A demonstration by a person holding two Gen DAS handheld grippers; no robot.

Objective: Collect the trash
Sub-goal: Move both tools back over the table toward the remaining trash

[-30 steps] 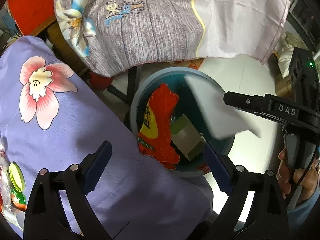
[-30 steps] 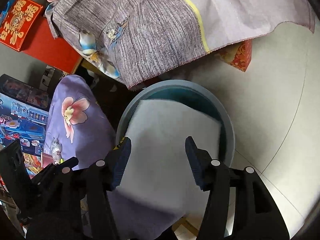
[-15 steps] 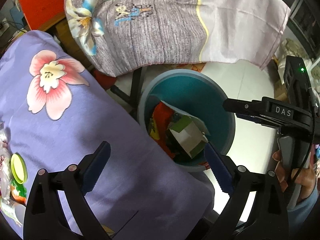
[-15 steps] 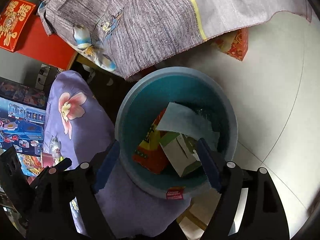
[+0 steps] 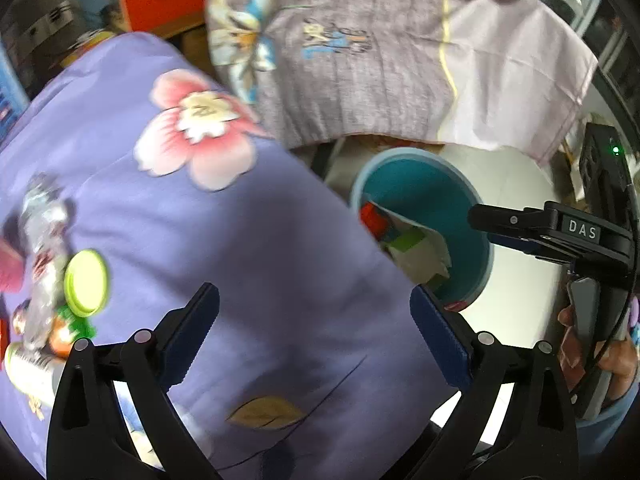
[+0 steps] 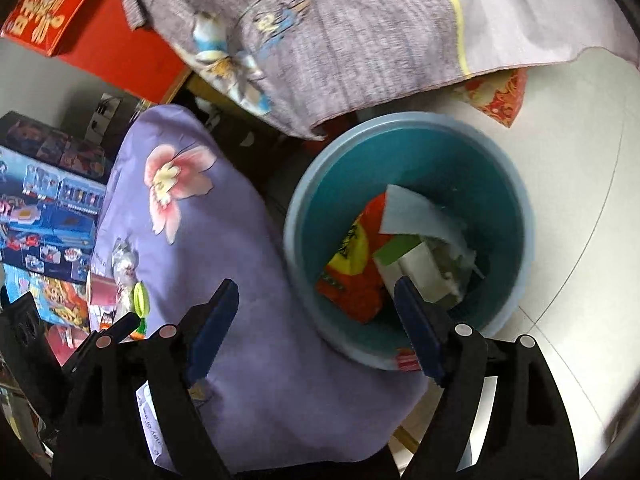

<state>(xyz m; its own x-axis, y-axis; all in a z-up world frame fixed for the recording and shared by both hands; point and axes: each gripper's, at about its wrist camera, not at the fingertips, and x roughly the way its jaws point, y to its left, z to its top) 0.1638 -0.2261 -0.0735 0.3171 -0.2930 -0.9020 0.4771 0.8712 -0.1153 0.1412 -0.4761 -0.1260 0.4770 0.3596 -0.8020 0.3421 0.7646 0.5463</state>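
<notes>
Teal bin [image 6: 404,152] stood on the pale floor [image 6: 580,184] beside the purple-clothed tabletop [image 6: 224,248], holding a red wrapper [image 6: 352,280], a white sheet [image 6: 416,216] and a small carton [image 6: 420,264], each partly covered by the others. Right gripper [image 6: 316,320]: fingers spread wide, nothing between them. Left gripper [image 5: 314,332]: fingers likewise spread and empty. Remaining litter at the tabletop's left edge, a green lid [image 5: 86,282] and a crumpled wrapper [image 5: 42,224], was blurred and partly cut off.
</notes>
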